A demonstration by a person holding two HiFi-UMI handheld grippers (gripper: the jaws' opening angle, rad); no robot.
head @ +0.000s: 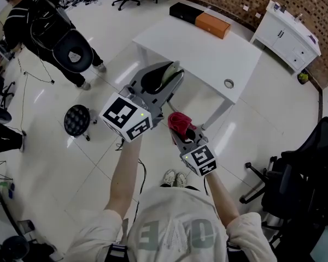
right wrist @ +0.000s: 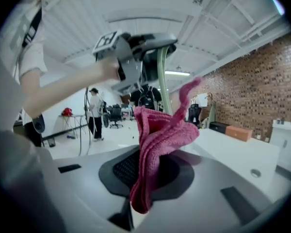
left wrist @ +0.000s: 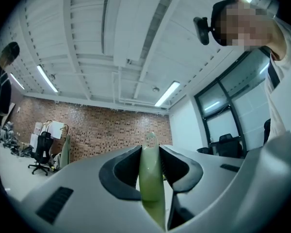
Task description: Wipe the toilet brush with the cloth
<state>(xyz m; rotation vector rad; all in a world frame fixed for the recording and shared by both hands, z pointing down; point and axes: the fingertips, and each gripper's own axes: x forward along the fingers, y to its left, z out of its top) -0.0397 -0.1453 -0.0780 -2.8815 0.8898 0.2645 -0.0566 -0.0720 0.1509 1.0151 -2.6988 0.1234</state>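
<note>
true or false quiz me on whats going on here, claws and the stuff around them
1. The left claw is shut on the pale green handle of the toilet brush. True.
2. The right claw is empty. False: it is shut on a bunched pink cloth.
3. An orange box lies on the white table. True.
4. Nobody else is in the room. False: a person in dark clothes stands at the upper left of the head view.
</note>
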